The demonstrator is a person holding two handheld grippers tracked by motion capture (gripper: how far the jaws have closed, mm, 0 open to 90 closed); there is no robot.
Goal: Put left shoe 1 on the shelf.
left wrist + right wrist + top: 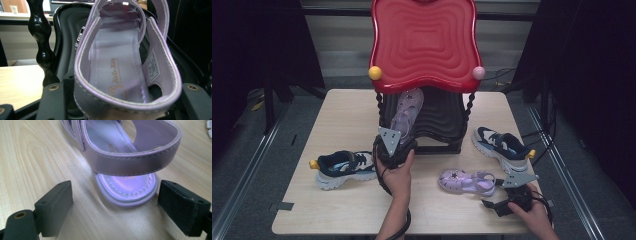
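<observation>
A purple sandal (pixel 408 112) leans toe-up into the lower black shelf (pixel 442 120) of a small rack with a red top (pixel 424 40). My left gripper (pixel 393 145) is shut on its heel. In the left gripper view the sandal (pixel 117 62) stands between the two jaws, its insole facing the camera, with the black shelf (pixel 65 37) behind it. A second purple sandal (pixel 467 181) lies flat on the table at the front right. My right gripper (pixel 115 207) is open, its pads (pixel 55 205) on either side of that sandal's heel (pixel 130 160), low over the wood.
A navy and white sneaker (pixel 344 167) lies at the front left of the table (pixel 337 210), and its mate (pixel 502 142) lies to the right of the rack. A twisted black post (pixel 42 50) holds up the rack's left side. Yellow and pink knobs sit on the red top's corners.
</observation>
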